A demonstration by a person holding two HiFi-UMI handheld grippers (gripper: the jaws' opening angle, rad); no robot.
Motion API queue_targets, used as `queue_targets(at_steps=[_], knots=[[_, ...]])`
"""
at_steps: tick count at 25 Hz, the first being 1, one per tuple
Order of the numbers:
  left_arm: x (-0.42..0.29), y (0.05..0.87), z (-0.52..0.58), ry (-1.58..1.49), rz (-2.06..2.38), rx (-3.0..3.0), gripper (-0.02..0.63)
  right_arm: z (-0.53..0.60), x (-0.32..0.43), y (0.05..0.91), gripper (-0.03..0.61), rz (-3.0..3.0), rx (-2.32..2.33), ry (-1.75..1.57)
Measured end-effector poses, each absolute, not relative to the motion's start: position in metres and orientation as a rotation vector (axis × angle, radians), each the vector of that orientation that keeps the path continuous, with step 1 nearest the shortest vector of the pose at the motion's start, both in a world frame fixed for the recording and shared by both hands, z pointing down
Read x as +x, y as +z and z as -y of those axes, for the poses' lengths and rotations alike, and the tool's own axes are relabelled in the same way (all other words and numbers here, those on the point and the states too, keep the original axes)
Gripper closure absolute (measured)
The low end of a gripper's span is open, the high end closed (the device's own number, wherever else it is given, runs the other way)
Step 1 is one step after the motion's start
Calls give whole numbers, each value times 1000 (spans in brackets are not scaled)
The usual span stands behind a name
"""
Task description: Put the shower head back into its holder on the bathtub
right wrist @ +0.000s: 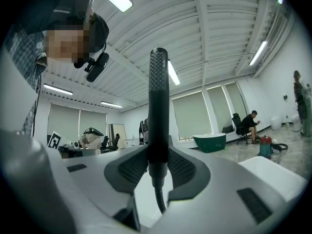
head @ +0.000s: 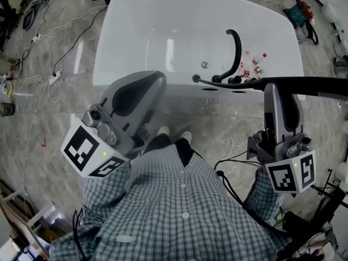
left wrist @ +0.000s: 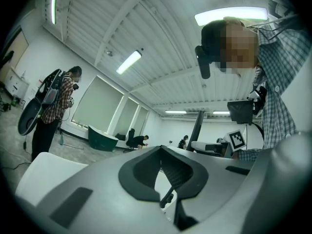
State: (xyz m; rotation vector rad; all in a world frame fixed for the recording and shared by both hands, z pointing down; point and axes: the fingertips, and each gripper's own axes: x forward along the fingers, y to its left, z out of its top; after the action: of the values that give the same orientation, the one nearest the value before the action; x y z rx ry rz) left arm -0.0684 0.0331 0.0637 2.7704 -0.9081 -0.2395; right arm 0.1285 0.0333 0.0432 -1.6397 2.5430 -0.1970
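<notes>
My right gripper (head: 270, 89) is shut on the black shower head (head: 312, 84). The head lies crosswise over the near rim of the white bathtub (head: 111, 53), and its thin end reaches left to the black fittings (head: 234, 80) on the ledge. In the right gripper view the shower head (right wrist: 158, 101) stands upright between the two pads of the right gripper (right wrist: 158, 167), with the hose (right wrist: 159, 201) hanging below. My left gripper (head: 157, 80) hovers at the tub's near rim. In its own view the left gripper (left wrist: 163, 179) holds nothing and its jaws meet at the tips.
A curved black faucet (head: 235, 48) rises from the tub's ledge, with small red-and-white items (head: 253, 65) inside the tub beside it. Cables (head: 51, 78) trail over the marble floor on the left. Other people (left wrist: 56, 106) and a green tub (right wrist: 209, 143) stand far off.
</notes>
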Motion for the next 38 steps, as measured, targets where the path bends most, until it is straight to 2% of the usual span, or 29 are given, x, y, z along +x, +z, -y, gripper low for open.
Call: queue_targets(at_steps=[38], knots=[[-52, 115, -17, -170, 869, 2707, 606, -11, 119, 114, 456, -2631, -1606, -385]])
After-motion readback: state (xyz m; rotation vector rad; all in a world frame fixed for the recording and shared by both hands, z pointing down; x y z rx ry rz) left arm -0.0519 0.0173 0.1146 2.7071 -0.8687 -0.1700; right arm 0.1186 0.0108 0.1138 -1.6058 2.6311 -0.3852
